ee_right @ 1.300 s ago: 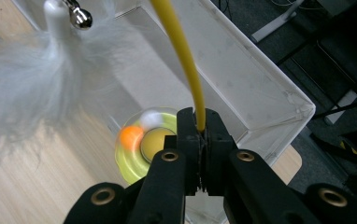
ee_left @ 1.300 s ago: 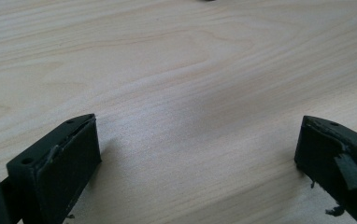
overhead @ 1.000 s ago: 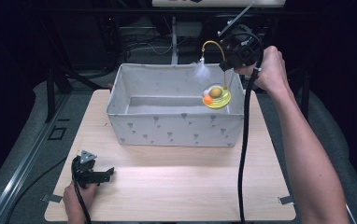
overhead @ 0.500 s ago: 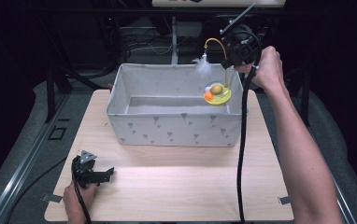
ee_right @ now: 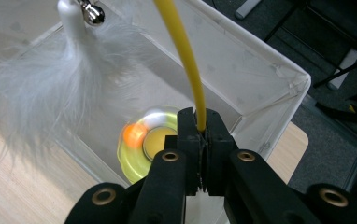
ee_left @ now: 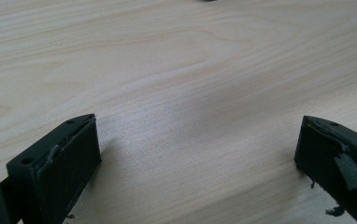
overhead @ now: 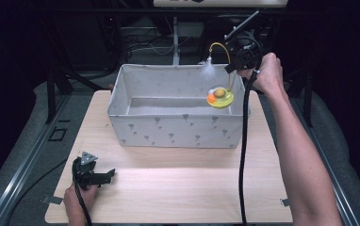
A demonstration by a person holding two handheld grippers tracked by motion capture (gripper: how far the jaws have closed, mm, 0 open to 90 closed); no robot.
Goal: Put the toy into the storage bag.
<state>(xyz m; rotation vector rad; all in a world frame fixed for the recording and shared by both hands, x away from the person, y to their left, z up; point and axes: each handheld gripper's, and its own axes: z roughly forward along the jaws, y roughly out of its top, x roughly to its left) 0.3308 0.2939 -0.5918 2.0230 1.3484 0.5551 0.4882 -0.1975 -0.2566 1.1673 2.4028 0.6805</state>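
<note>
A cat toy hangs from my right gripper (overhead: 233, 70), which is shut on its yellow wire (overhead: 218, 45) (ee_right: 186, 60). The wire arcs up to a white feather (overhead: 208, 69) (ee_right: 55, 79) with a small metal bell. The toy's yellow-green disc base (overhead: 220, 98) (ee_right: 139, 147) carries an orange ball and hangs at the right end of the white fabric box (overhead: 168, 129) (ee_right: 279, 70). I cannot tell whether the base touches the box. My left gripper (overhead: 106, 175) (ee_left: 197, 149) rests open on the wooden table (overhead: 178, 188) at the front left, with nothing between its jaws.
The box stands across the back half of the table; it looks bare inside apart from the toy. The right gripper's black cable (overhead: 243, 141) trails down over the table's right side. Dark frames and cables stand behind the table.
My right hand has sunk a little with the toy, lowering the disc base at the box's right end. The left gripper has stayed where it was.
</note>
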